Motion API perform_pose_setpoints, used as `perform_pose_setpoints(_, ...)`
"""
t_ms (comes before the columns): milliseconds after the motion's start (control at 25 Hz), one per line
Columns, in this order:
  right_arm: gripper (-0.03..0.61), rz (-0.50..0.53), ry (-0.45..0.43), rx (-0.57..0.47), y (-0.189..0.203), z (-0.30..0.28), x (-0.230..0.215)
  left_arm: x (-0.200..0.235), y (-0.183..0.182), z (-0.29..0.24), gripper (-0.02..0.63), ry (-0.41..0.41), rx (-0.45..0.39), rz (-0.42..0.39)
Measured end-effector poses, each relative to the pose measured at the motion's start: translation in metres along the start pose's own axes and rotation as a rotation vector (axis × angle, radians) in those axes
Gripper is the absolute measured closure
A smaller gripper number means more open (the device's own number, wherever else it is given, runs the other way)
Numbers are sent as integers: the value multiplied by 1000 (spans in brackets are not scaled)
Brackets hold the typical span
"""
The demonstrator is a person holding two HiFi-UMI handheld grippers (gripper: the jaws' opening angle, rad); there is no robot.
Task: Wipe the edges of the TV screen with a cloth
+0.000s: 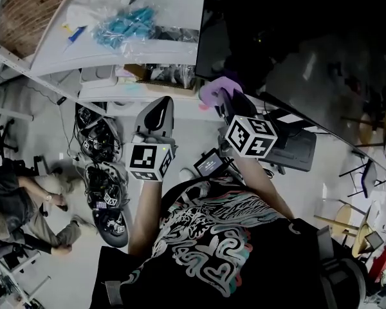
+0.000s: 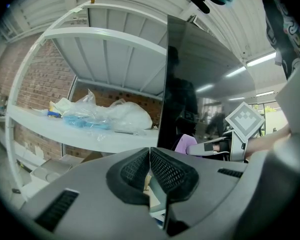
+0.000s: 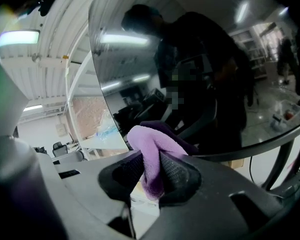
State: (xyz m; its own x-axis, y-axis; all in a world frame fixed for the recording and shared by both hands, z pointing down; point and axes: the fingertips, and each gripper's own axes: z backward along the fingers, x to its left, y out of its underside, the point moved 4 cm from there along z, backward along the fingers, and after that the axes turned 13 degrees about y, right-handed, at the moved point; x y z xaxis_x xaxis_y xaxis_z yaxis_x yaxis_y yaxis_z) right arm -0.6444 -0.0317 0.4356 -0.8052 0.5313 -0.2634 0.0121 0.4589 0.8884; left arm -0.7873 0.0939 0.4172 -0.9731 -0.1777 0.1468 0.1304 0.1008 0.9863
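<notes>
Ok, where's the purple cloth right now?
The cloth is pinched between the fingers of the right gripper. In the head view it sits centre-right, against the lower left corner of the TV.

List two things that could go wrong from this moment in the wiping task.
The purple cloth sticks out only a little past the right gripper, so its hard fingers might scrape the TV screen. The shut, empty left gripper hangs near the screen's side edge and might knock it.
</notes>
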Motion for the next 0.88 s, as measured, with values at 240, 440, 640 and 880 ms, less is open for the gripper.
perform_pose_setpoints(240, 466, -1, -32, 7, 1, -5, 8, 2, -1, 6, 594, -19, 0, -3)
perform_pose_setpoints(440, 466, -2, -57, 13, 1, -8, 16, 4, -3, 12, 594, -39, -2, -7)
perform_pose_setpoints(640, 465, -25, -82, 31, 2, -14, 25, 8, -4, 17, 594, -50, -5, -6)
perform_pose_setpoints(880, 466, -8, -123, 51, 4, -21, 38, 11, -6, 20, 594, -53, -11, -7)
